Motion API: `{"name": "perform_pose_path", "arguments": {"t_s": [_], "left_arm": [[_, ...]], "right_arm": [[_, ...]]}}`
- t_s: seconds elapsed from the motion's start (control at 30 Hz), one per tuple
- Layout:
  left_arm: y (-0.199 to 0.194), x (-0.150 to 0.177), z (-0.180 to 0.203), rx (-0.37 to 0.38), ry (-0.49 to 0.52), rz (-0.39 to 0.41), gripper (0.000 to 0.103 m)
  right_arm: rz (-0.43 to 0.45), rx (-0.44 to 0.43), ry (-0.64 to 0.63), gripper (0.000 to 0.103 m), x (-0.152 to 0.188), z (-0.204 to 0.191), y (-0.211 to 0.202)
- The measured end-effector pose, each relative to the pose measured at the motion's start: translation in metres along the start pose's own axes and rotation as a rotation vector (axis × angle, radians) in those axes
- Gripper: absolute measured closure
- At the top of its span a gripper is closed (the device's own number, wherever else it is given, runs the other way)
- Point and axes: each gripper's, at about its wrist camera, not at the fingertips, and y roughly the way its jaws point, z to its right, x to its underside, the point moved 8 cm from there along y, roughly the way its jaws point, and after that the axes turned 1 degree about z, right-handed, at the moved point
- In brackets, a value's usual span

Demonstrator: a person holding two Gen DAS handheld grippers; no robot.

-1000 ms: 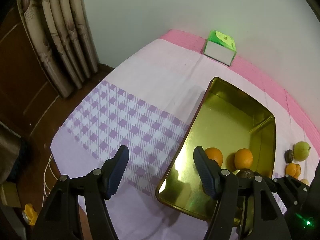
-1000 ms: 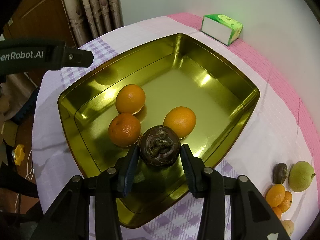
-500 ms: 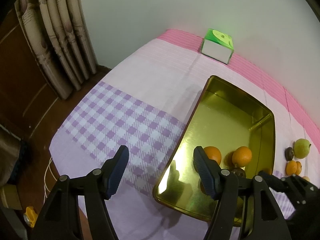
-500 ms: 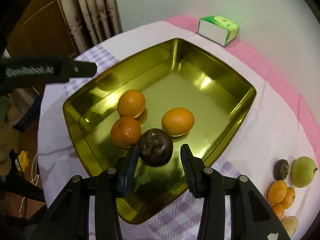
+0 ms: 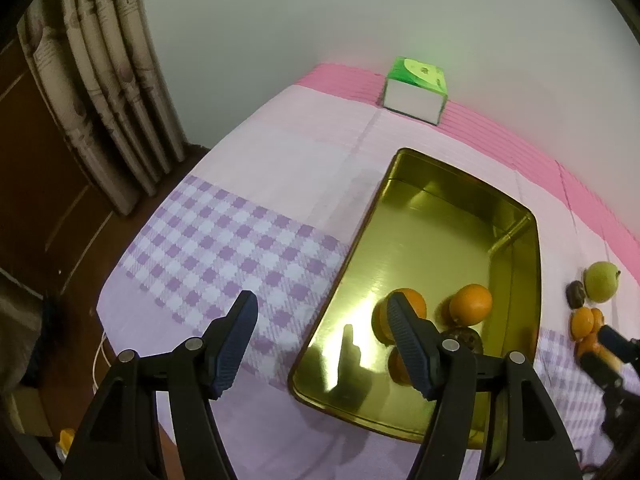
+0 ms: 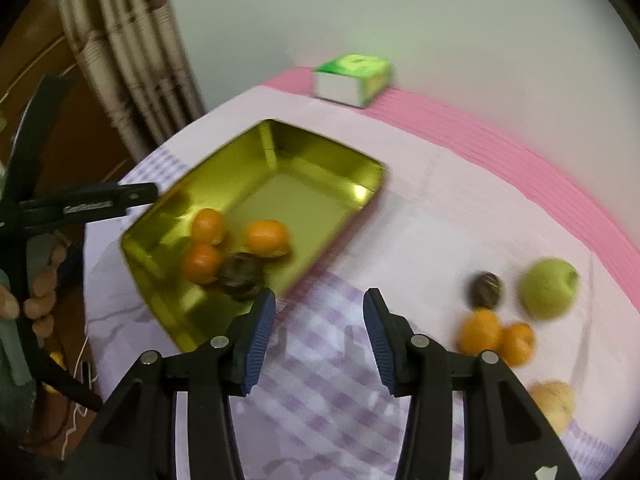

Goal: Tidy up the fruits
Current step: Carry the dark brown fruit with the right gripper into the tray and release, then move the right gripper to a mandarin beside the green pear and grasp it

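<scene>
Right gripper (image 6: 319, 334): fingers spread, nothing between the pads; jaws have just been opening. It is held over the checked part of the cloth, between tray and loose fruit. View blurred.
Left gripper (image 5: 320, 340): fingers spread about halfway, nothing pinched; held over the tray's near-left corner and the checked cloth.
Tray (image 6: 320, 160): gold metal, rectangular, seen at 10 o'clock from the right gripper.
Tray contents: three oranges (image 6: 266, 237) and one dark round fruit (image 6: 241, 275) — all grouped at the near end, the dark fruit at 5 o'clock of the group, touching or just beside the oranges; which, cannot be told through the blur.
Loose fruit: on the cloth at 2 o'clock from the right gripper, well apart from the tray — a green apple (image 6: 550, 288), a small dark fruit (image 6: 485, 289) just beside it at 9 o'clock, two small oranges (image 6: 480, 330) close together below, a pale yellowish fruit (image 6: 554, 402) nearest the camera.
Tablecloth (image 5: 240, 248): lilac check and pale pink, pink band along the wall.
Green box (image 5: 416, 90): at 12 o'clock, on the pink band by the wall.
Person's hand (image 6: 38, 300): noted at 9 o'clock in the right view, on the left gripper's handle.
</scene>
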Motion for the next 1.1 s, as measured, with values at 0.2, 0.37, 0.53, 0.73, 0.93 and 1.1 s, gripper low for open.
{"name": "perform_pose_path", "arguments": {"t_s": [0.2, 0.37, 0.53, 0.73, 0.93, 1.1], "left_arm": [[-0.003, 0.002, 0.011, 0.015, 0.035, 0.011, 0.035], [-0.007, 0.003, 0.024, 0.038, 0.079, 0.025, 0.035], [-0.01, 0.007, 0.038, 0.051, 0.129, 0.034, 0.035], [-0.016, 0.009, 0.052, 0.068, 0.171, 0.047, 0.035], [-0.02, 0.013, 0.063, 0.079, 0.202, 0.048, 0.034], [-0.026, 0.012, 0.072, 0.093, 0.215, 0.056, 0.034]], "right_arm": [[0.004, 0.079, 0.105, 0.059, 0.021, 0.058, -0.018], [-0.001, 0.142, 0.171, 0.059, 0.04, 0.099, -0.027], [-0.025, 0.178, 0.208, 0.059, 0.055, 0.128, -0.024], [-0.061, 0.164, 0.223, 0.06, 0.055, 0.147, -0.01], [-0.108, 0.141, 0.232, 0.06, 0.044, 0.159, 0.009], [-0.174, 0.116, 0.228, 0.061, 0.043, 0.163, 0.022]]}}
